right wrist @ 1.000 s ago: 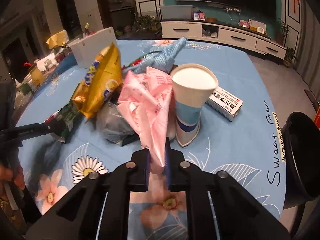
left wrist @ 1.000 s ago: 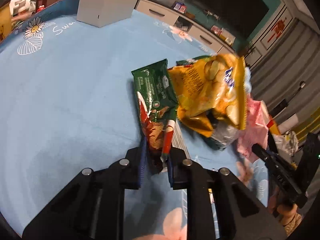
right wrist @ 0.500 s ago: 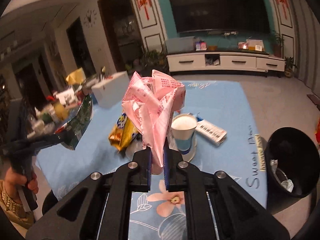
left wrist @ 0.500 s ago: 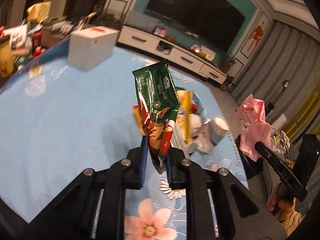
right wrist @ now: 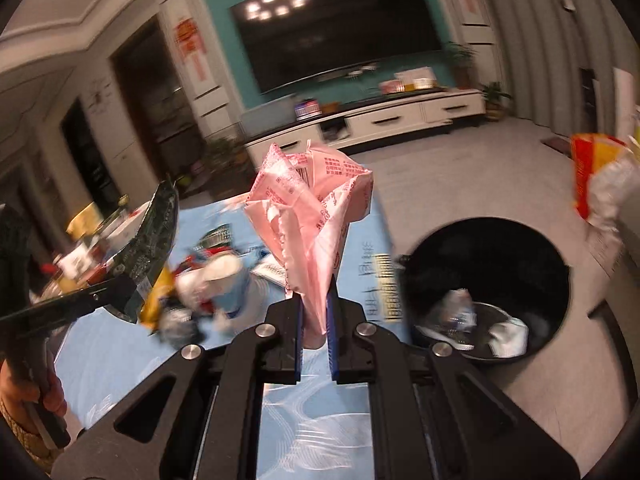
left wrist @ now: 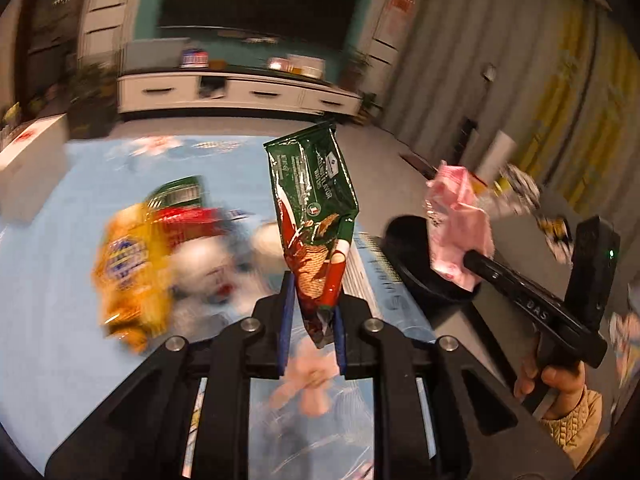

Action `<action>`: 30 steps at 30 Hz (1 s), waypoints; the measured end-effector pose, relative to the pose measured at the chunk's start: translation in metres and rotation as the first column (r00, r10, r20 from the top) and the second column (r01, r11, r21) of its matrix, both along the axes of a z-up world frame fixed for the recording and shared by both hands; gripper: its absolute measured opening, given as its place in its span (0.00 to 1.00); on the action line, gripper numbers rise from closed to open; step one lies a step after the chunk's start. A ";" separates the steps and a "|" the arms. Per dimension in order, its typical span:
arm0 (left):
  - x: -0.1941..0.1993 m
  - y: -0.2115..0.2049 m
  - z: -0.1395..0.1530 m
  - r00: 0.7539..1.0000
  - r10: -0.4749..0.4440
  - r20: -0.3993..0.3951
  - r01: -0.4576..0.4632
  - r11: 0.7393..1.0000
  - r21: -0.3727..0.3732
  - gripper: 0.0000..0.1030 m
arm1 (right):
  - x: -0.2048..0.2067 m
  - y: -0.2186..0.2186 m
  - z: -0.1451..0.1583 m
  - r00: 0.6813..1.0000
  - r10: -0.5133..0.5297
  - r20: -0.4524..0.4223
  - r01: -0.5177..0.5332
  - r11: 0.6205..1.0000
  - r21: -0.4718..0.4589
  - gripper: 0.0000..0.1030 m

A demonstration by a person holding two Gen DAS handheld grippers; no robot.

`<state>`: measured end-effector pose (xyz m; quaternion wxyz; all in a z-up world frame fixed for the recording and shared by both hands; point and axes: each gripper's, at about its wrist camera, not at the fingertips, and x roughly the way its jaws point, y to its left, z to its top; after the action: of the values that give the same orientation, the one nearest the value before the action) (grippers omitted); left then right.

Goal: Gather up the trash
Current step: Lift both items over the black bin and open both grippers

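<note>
A blue flowered tablecloth covers the table (left wrist: 52, 280), and beside its far edge on the grey floor stands a round black trash bin (right wrist: 500, 248) with crumpled white and silvery scraps lying at its bottom. On the table, blurred, sit a yellow chip bag (left wrist: 128, 268), a paper cup (right wrist: 224, 280) and other wrappers bunched together.

The right gripper (right wrist: 314, 320) is tilted downward over the table edge, its jaws clamped on the bottom of a crumpled pink plastic bag (right wrist: 312, 208), which stands up above the fingers, just left of the bin opening in the right wrist view. The person's hand (left wrist: 560, 380), in a padded beige sleeve, holds its handle.

The left gripper (left wrist: 310, 320) also points downward above the tablecloth, pinching the lower end of a green wafer wrapper (left wrist: 312, 200) that rises upright, clear of the table. In the right wrist view this gripper reaches in from the left, the wrapper (right wrist: 156, 236) raised over the trash pile.
</note>
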<state>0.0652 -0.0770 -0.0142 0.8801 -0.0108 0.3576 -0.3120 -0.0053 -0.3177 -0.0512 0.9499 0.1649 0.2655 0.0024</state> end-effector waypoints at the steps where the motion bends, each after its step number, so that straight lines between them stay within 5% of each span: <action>1: 0.002 -0.022 -0.001 0.999 -0.043 0.000 0.043 0.999 0.010 0.18 | -0.003 -0.009 -0.002 1.000 -0.025 -0.001 0.025 1.000 0.004 0.10; 8: 0.019 -0.131 -0.014 0.971 -0.238 -0.035 0.239 0.970 0.031 0.18 | -0.016 -0.067 -0.028 0.984 -0.171 -0.054 0.174 0.983 0.055 0.10; 15: 0.037 -0.209 -0.042 0.941 -0.326 -0.090 0.333 0.940 0.072 0.21 | -0.011 -0.107 -0.063 0.963 -0.240 -0.125 0.254 0.960 0.114 0.11; 19: 0.050 -0.239 -0.065 0.937 -0.326 -0.128 0.341 0.933 0.117 0.35 | -0.003 -0.121 -0.079 0.951 -0.266 -0.156 0.286 0.950 0.124 0.16; 25: 0.067 -0.239 -0.079 0.947 -0.282 -0.154 0.302 0.946 0.120 0.76 | 0.002 -0.138 -0.092 0.934 -0.302 -0.190 0.330 0.934 0.135 0.50; 30: 0.068 -0.213 -0.074 0.959 -0.241 -0.151 0.257 0.962 0.096 0.88 | -0.005 -0.133 -0.087 0.939 -0.297 -0.174 0.322 0.937 0.138 0.58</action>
<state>0.1336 -0.2899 -0.0885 0.8060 0.0634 0.4334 -0.3981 -0.0107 -0.4511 -0.1378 0.8987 0.2824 0.3058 -0.1380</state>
